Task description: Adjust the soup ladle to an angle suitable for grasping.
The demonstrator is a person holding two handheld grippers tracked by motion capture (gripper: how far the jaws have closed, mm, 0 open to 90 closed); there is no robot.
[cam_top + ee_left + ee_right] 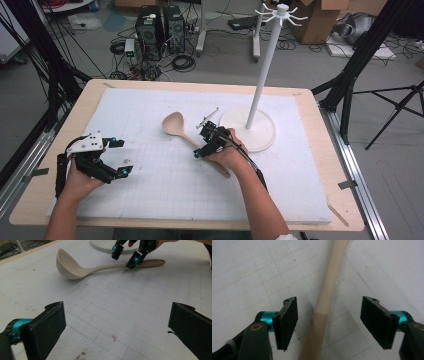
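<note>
A beige ladle (175,125) lies on the white gridded mat (150,190), bowl toward the far left, handle running near-right. My right gripper (200,141) hangs low over the handle, open, one jaw on each side. In the right gripper view the ladle handle (329,285) runs up between the spread pads of the right gripper (328,322), and neither pad touches it. My left gripper (123,156) rests at the mat's left side, open and holding nothing. In the left gripper view, the left gripper (117,325) faces the ladle (70,267), with the right gripper (125,258) over the handle.
A white hook stand (262,75) rises from its round base (260,137) just right of the right hand. The mat sits on a wooden table (320,150). Computers, cables and boxes lie on the floor beyond the far edge.
</note>
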